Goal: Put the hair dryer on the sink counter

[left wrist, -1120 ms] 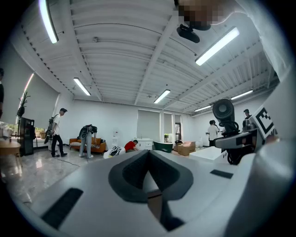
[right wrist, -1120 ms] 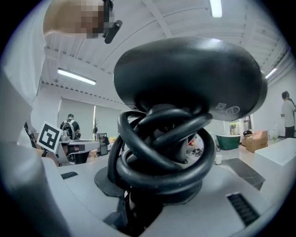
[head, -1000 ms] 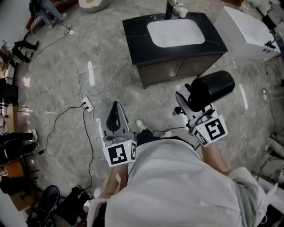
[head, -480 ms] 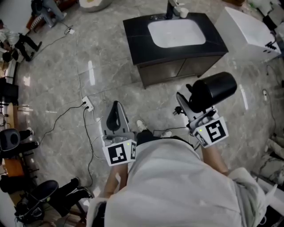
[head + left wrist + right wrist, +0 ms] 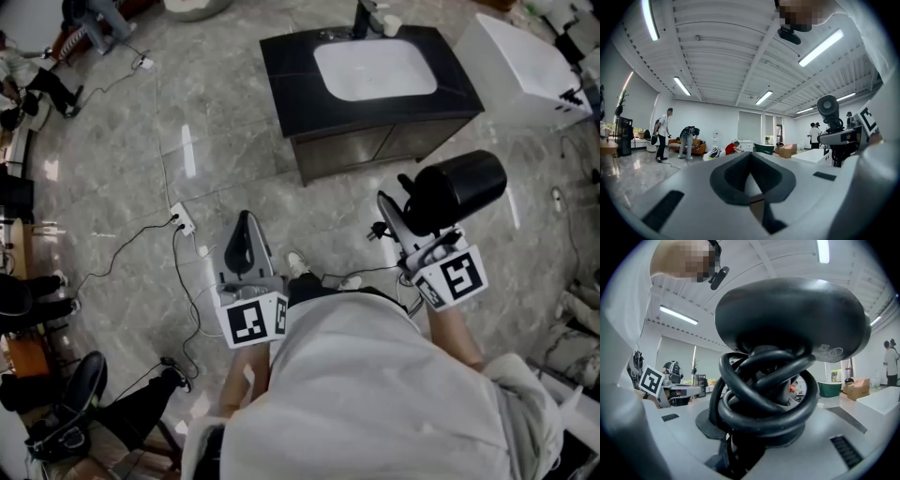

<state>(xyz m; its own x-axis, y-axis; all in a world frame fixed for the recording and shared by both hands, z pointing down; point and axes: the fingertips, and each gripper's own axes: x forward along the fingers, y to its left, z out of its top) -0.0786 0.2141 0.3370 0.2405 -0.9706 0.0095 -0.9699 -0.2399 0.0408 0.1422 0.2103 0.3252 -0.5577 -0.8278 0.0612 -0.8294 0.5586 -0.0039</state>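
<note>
Task not done: hair dryer point(image 5: 457, 190) is in the air, off the sink desk point(image 5: 291, 84), short of its front edge and nearer its right corner. Right gripper point(image 5: 405, 217) has fingers clamped around the dryer's handle, with the black cord point(image 5: 764, 390) coiled round that handle between them and the fat black body sticking up above. Left gripper point(image 5: 246, 246) carries nothing; its fingers are pressed together, pointing level over the floor point(image 5: 216, 122). What's left, judging by this: carry the dryer to the desk, set it on the black top beside the white basin point(image 5: 375, 67), and let go. The desk top looks bare apart from the basin and a faucet point(image 5: 361, 17) at the back edge; the strips left and right of the basin look free. Room: grey glossy stone-look floor, a white power strip point(image 5: 184, 219) with cables trailing, a white boxy fixture point(image 5: 525, 66) right of the desk. Open hall, ceiling strip lights, people point(image 5: 663, 133) standing far off.
</note>
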